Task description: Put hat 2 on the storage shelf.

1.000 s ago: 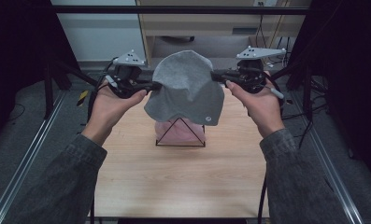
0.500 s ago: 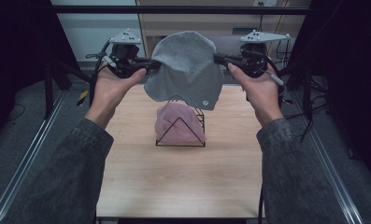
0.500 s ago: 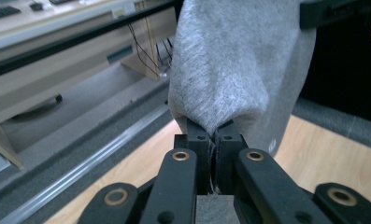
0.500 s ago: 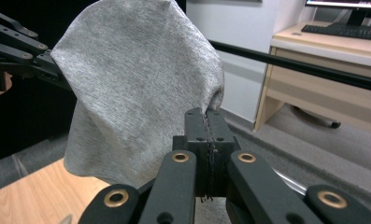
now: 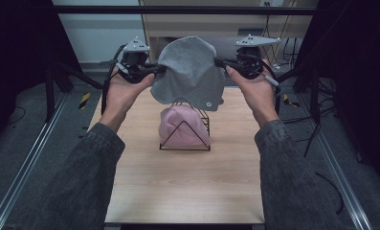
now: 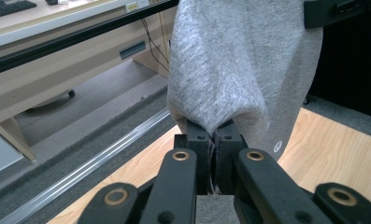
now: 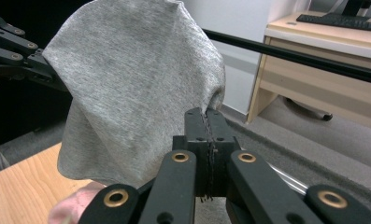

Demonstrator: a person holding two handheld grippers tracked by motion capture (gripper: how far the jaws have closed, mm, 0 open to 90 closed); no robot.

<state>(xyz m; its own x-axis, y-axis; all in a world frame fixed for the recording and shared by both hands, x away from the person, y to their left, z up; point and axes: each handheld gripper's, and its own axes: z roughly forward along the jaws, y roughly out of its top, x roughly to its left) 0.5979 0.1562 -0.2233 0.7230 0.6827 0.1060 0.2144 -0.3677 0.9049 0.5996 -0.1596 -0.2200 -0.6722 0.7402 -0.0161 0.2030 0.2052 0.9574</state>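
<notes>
I have the wooden desk (image 5: 187,187) below me, pale and bare across its near half. Above its far end hangs the grey hat (image 5: 191,72), stretched between my two tools and held clear of everything under it; it is a soft knit with a small round mark near its lower hem. Beneath it, toward the middle of the desk, sits a pink hat (image 5: 180,125) draped over a black wire rack (image 5: 203,136) that stands on the desk. My left tool (image 5: 155,71) grips the grey hat's left edge: in the left gripper view the jaws are pressed together with only a thin fold of grey cloth pinched between them, and the hat (image 6: 239,65) rises up from that pinch. My right tool (image 5: 222,63) has the opposite edge, its jaws likewise closed tight on a sliver of fabric, as the right gripper view shows, with the hat (image 7: 136,84) billowing off to the left of them. Both tools point inward toward each other, roughly level, one at each side of the hat.
</notes>
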